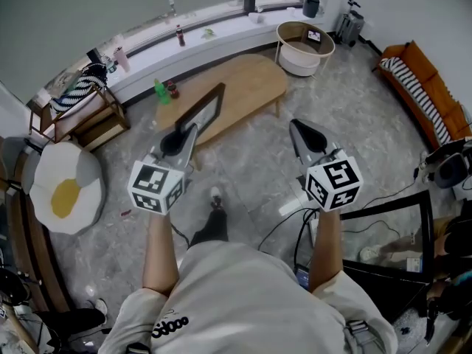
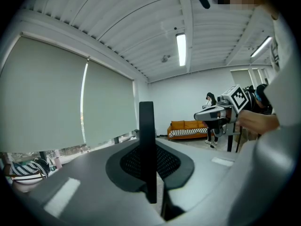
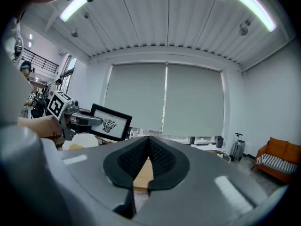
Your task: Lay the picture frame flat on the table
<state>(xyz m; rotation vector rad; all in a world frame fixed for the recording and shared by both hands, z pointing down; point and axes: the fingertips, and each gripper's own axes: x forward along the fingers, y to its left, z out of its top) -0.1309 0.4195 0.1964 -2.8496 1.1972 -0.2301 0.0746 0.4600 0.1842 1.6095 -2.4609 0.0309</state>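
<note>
Tube lights (image 3: 249, 6) lit the room brightly and evenly, leaving soft shadows. Both gripper views bulged, darkened at the edges, and blurred up close.

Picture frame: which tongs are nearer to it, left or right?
Left. The left tongs are clamped on the picture frame at its edge. The right tongs are shut and empty, apart from the frame, off to its right.

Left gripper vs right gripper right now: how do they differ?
The left gripper clamps its jaws on the picture frame edge; right gripper has jaws shut on nothing. In the head view, left gripper lines up with the wooden table, right gripper with floor beside it. Both are grey and point forward.
</note>
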